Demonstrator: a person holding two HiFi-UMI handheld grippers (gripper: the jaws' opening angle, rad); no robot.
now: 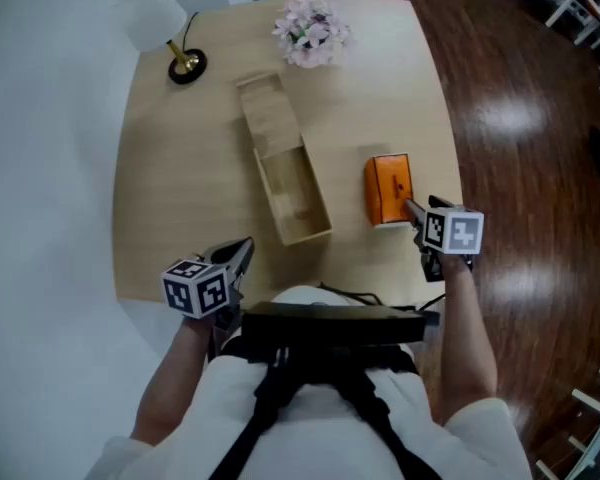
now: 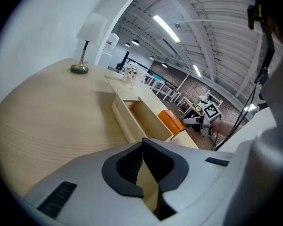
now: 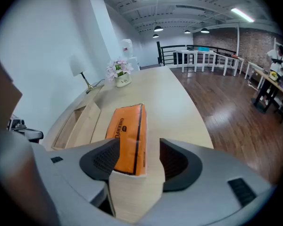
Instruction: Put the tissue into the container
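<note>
An orange tissue pack (image 1: 388, 188) lies on the table to the right of a long wooden container (image 1: 268, 203), whose near half stands open while a lid covers its far half. My right gripper (image 1: 410, 208) is at the pack's near end, its jaws on either side of the pack (image 3: 127, 135). The left pad is against the pack and the right pad stands off it. In the right gripper view that gripper (image 3: 139, 147) is open. My left gripper (image 1: 242, 250) rests low by the table's front edge, shut (image 2: 142, 147) on nothing, facing the container (image 2: 125, 119).
A white lamp (image 1: 185, 63) stands at the table's far left and a pot of pale flowers (image 1: 312, 30) at the far middle. The table's right edge (image 1: 450, 148) drops to a dark wooden floor. The person's body is at the front edge.
</note>
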